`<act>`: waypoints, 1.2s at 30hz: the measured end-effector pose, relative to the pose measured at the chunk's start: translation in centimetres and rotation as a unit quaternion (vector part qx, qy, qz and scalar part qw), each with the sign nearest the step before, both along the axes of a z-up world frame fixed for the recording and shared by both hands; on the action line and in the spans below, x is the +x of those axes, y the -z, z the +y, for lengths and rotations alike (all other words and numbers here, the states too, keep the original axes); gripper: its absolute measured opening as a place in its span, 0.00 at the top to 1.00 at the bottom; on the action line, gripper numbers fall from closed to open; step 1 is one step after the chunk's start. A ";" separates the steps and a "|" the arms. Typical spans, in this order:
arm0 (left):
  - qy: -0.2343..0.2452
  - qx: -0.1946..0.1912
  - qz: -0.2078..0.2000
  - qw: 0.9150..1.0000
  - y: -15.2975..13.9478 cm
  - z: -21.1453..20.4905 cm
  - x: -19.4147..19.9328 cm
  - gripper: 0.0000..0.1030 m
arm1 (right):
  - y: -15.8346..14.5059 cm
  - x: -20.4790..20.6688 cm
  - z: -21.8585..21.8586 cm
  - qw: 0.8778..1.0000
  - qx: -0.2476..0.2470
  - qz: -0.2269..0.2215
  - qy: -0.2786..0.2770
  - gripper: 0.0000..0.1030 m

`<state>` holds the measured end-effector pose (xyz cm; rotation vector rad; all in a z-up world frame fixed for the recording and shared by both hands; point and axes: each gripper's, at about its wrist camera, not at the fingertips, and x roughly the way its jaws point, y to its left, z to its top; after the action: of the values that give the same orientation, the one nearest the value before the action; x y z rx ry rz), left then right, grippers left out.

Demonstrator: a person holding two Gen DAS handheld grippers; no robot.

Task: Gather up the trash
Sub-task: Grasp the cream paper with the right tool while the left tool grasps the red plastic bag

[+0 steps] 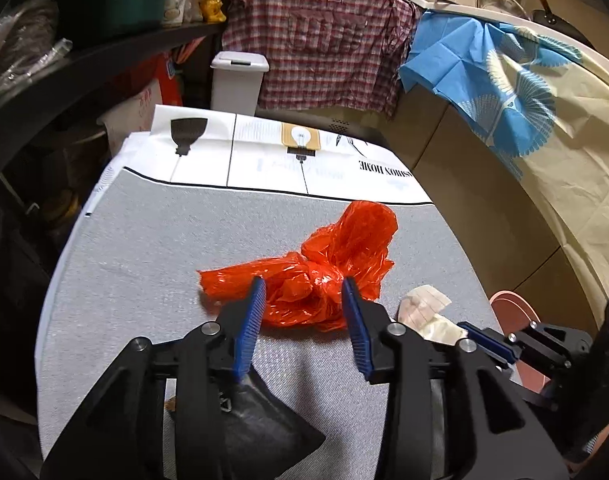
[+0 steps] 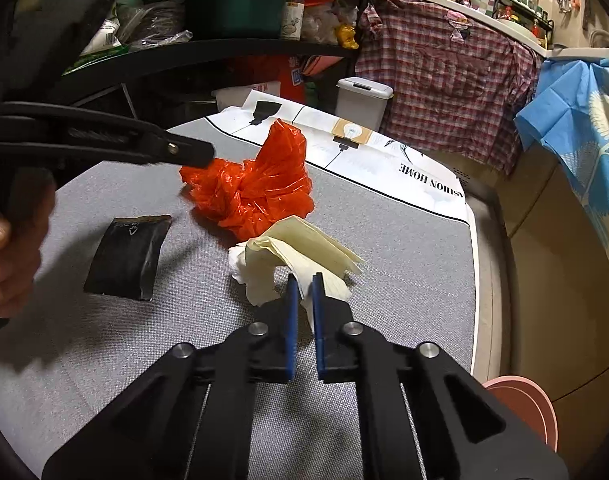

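A crumpled orange plastic bag [image 1: 324, 264] lies on the grey table [image 1: 144, 248]; it also shows in the right wrist view [image 2: 256, 188]. My left gripper [image 1: 302, 286] is open, its blue fingers on either side of the bag's near part. My right gripper [image 2: 303, 280] is shut on a crumpled cream and white paper [image 2: 292, 248], which rests on the table; the paper shows in the left wrist view [image 1: 424, 312] too. A flat black wrapper [image 2: 128, 256] lies left of the paper, partly under my left gripper [image 1: 260, 428].
A pink round bin rim [image 2: 524, 404] sits below the table's right edge. A white lidded bin [image 1: 238, 80] stands beyond the far edge. Shelves with boxes stand at the left. A plaid shirt and blue cloth hang over the counter at the right.
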<state>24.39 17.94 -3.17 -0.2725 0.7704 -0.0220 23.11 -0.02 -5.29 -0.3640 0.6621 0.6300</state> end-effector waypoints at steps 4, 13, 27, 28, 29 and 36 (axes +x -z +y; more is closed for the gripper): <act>-0.001 0.002 0.011 1.000 0.7 -0.6 0.9 0.55 | -0.4 0.2 -0.7 1.000 0.015 0.009 0.005 0.99; -0.006 0.000 0.042 0.999 2.5 -1.0 2.5 0.56 | -0.9 0.6 -1.9 0.999 0.036 0.025 0.017 0.99; 0.014 0.020 0.035 0.999 1.4 -1.9 1.5 0.86 | -1.7 0.3 -2.8 0.998 0.050 0.026 0.024 0.99; 0.015 0.023 0.031 0.999 1.1 -1.9 1.3 0.86 | -1.8 0.3 -2.9 0.998 0.050 0.025 0.025 0.99; 0.015 0.024 0.029 0.999 0.9 -1.9 1.1 0.86 | -1.9 0.3 -3.1 0.998 0.051 0.024 0.026 0.99; 0.005 0.027 0.005 1.000 -1.4 -1.9 -0.8 0.86 | -3.1 -0.1 -4.3 0.997 0.062 0.017 0.039 0.99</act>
<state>23.61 16.00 -1.79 -0.2185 0.7814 -0.0089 23.05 -4.28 -2.17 -0.2114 0.6622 0.6010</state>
